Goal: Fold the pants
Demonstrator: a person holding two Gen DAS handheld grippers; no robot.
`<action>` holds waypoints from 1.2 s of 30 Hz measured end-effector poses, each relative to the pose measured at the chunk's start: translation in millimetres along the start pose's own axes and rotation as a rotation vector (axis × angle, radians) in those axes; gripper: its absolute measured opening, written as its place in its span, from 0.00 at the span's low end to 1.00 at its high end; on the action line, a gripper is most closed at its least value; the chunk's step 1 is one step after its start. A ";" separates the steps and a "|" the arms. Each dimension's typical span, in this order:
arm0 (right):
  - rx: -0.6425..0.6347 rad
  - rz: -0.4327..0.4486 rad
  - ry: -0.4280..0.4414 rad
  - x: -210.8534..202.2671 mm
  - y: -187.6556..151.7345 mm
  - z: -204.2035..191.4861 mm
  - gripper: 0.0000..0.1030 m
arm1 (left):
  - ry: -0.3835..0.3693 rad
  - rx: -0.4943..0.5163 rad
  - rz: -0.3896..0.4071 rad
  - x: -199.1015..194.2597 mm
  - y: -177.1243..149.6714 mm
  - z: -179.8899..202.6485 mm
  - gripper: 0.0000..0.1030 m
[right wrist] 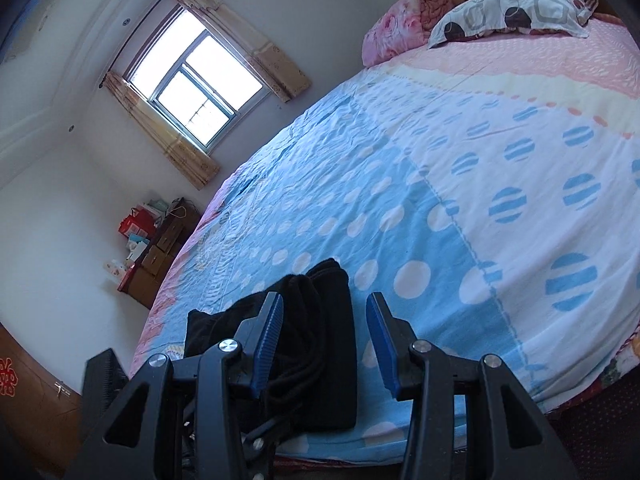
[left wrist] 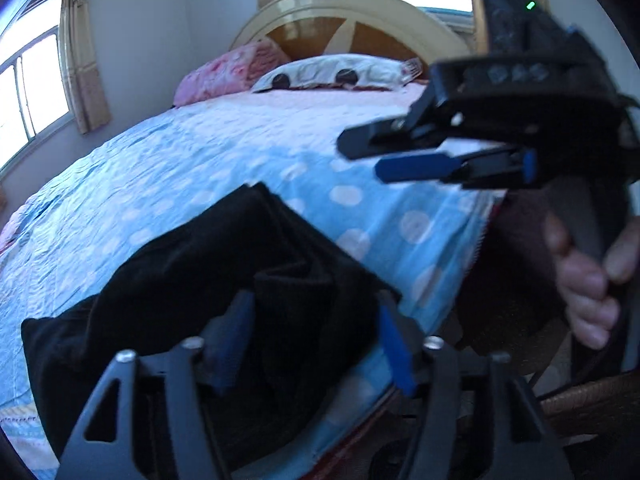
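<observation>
Black pants (left wrist: 208,280) lie folded in a thick bundle on the blue dotted bedspread (left wrist: 168,168), near the bed's front edge. My left gripper (left wrist: 316,312) is open, its blue pads either side of the bundle's near end, just above it. My right gripper (left wrist: 366,158) shows in the left wrist view at upper right, held by a hand, jaws open and empty above the bed. In the right wrist view the pants (right wrist: 316,344) lie under my open right gripper (right wrist: 324,304), fingers apart and holding nothing.
A white patterned pillow (right wrist: 516,12) and a pink quilt (right wrist: 400,20) lie at the headboard. A window with curtains (right wrist: 200,80) is on the far wall. A wooden cabinet with boxes (right wrist: 156,248) stands beside the bed. The bed's edge (right wrist: 400,452) is close.
</observation>
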State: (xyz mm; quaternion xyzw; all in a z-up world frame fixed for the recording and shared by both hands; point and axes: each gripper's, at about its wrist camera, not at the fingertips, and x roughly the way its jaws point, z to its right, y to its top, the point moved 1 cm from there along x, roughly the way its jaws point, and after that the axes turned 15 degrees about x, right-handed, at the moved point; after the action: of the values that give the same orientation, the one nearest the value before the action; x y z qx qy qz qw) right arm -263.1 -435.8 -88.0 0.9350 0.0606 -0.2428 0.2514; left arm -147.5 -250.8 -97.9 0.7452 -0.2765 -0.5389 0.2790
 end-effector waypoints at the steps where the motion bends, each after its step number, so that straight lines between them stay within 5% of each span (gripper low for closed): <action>1: 0.004 -0.007 0.001 1.1 -0.6 0.7 0.44 | -0.012 -0.006 0.013 -6.0 -0.8 -2.4 0.68; 5: 0.000 -0.034 0.056 0.0 -1.3 -4.5 0.44 | -0.021 -0.074 0.064 -42.4 -14.6 -18.7 0.68; 10: -0.155 -0.102 0.065 16.6 -3.7 -31.8 0.57 | 0.195 -0.233 0.074 -87.0 -38.4 -80.2 0.82; 15: -0.218 -0.184 0.028 65.3 -2.9 -44.6 0.57 | 0.295 -0.386 0.000 -94.5 -66.1 -115.5 0.82; 19: -0.312 -0.211 -0.084 98.1 -15.1 -45.7 0.56 | 0.286 -0.466 -0.037 -86.5 -86.7 -127.6 0.82; 21: -0.373 -0.198 -0.119 101.1 -22.4 -47.3 0.29 | 0.296 -0.487 -0.058 -82.0 -91.7 -130.8 0.82; 22: -0.386 -0.220 -0.119 101.7 -25.1 -47.2 0.25 | 0.301 -0.496 -0.070 -79.6 -93.0 -133.0 0.82; 29: -0.505 -0.051 -0.092 65.2 -9.8 -63.7 0.23 | 0.326 -0.541 -0.063 -76.4 -92.8 -154.3 0.82; 33: -0.483 -0.132 -0.129 93.5 -14.0 -39.3 0.27 | 0.320 -0.586 -0.091 -67.0 -85.5 -170.7 0.82; 36: -0.356 -0.150 -0.060 81.0 -0.2 -30.1 0.32 | 0.316 -0.561 -0.065 -68.1 -74.2 -174.5 0.82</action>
State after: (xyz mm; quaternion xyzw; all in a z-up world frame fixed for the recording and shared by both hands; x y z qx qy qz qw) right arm -179.6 -421.2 -104.6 0.8611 0.1644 -0.2739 0.3955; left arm 9.7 -130.4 -60.6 0.7221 -0.0464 -0.4802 0.4959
